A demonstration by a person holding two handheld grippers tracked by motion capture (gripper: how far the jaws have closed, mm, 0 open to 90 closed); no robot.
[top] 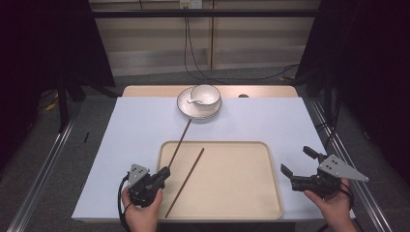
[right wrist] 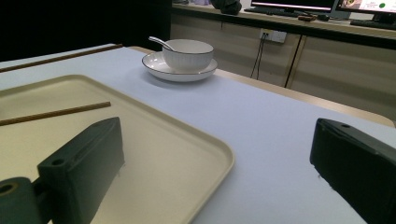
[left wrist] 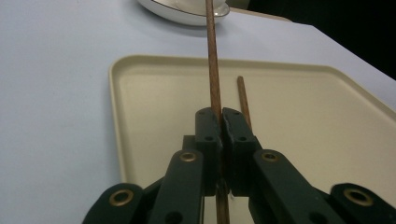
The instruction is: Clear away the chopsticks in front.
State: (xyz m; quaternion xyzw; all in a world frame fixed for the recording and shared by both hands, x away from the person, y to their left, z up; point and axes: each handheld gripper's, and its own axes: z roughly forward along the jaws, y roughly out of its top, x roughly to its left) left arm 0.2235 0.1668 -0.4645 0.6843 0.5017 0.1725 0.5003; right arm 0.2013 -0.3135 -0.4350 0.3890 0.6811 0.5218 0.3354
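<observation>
High view: left gripper at the near left of the tray, jaws clamped on one chopstick reaching far toward the plate and bowl; second chopstick lies slantwise in the tray; right gripper off the tray's right edge, jaws wide, empty. Left gripper view: jaws pinch the held chopstick near one end. Right gripper view: spoon in the bowl; risk, I judge: the long stick pivots, its tip knocking the plate.

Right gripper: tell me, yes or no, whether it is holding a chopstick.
No: the right gripper stands open beside the tray with nothing between its jaws, while the left gripper clamps one chopstick.
</observation>
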